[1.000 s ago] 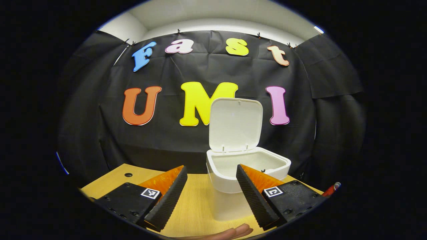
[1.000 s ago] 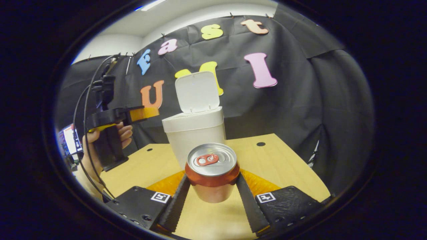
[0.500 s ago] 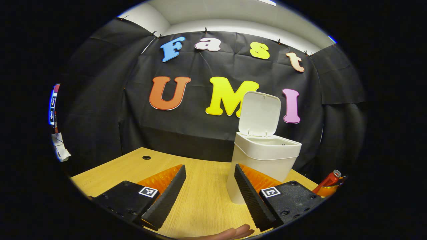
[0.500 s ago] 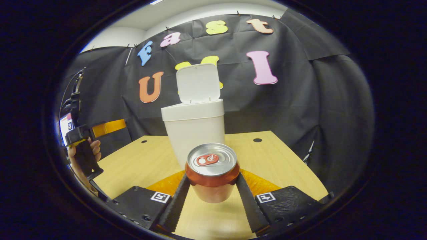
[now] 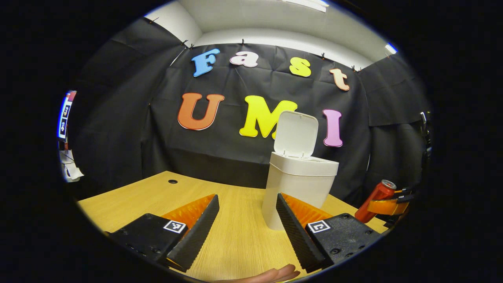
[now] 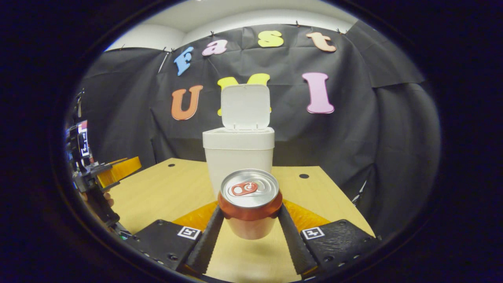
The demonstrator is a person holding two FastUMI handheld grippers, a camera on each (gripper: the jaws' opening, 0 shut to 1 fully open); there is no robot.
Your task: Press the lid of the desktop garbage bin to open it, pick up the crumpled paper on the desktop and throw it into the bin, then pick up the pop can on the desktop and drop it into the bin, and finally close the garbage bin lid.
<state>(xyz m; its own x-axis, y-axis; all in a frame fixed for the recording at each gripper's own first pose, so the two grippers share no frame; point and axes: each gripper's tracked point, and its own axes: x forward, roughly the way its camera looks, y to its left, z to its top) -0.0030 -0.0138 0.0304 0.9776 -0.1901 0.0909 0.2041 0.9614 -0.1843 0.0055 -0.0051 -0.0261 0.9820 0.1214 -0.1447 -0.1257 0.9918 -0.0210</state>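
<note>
Pop can (image 6: 250,204) clamped in right gripper (image 6: 250,239), before open bin (image 6: 239,155)

the left gripper (image 5: 245,224) has drawn back and down from the garbage bin (image 5: 297,184); the pop can (image 6: 250,202) sits lower against the bin.

white bin (image 6: 239,157) on the desk, lid (image 6: 245,107) upright; red pop can (image 6: 250,202) upright, lifted before it.

surface: wooden table (image 6: 165,192) | on it: white garbage bin (image 6: 239,157) upright, lid raised
</note>
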